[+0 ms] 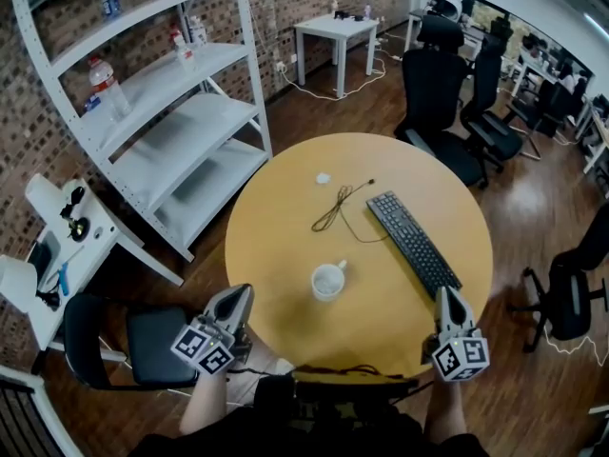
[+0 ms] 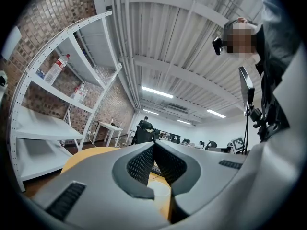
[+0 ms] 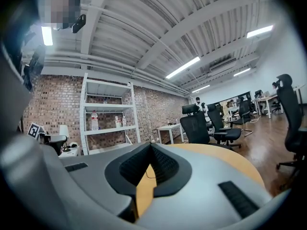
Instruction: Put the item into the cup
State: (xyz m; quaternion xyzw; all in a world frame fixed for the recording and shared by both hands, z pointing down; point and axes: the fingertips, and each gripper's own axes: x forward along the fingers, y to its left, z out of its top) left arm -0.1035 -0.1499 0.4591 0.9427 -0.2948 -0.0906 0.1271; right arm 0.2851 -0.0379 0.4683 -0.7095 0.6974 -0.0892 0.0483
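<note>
A white cup [image 1: 328, 281] stands upright near the middle of the round yellow table [image 1: 285, 217]. In the left gripper view the cup [image 2: 158, 190] shows low down behind the jaws. A small white item [image 1: 323, 178] lies on the far side of the table, well beyond the cup. My left gripper [image 1: 241, 292] hovers at the table's near left edge, its jaws shut and empty, tips meeting [image 2: 154, 145]. At the near right edge my right gripper [image 1: 446, 294] is held the same way, shut with nothing in it [image 3: 150, 145]. Both are far from the cup and the item.
A black cable [image 1: 339, 206] lies coiled beyond the cup, and a black keyboard [image 1: 413, 241] runs diagonally on the table's right. A white shelf unit [image 1: 162, 112] stands at the left. Black office chairs [image 1: 433, 93] are behind the table, with another chair [image 1: 143, 346] at the near left.
</note>
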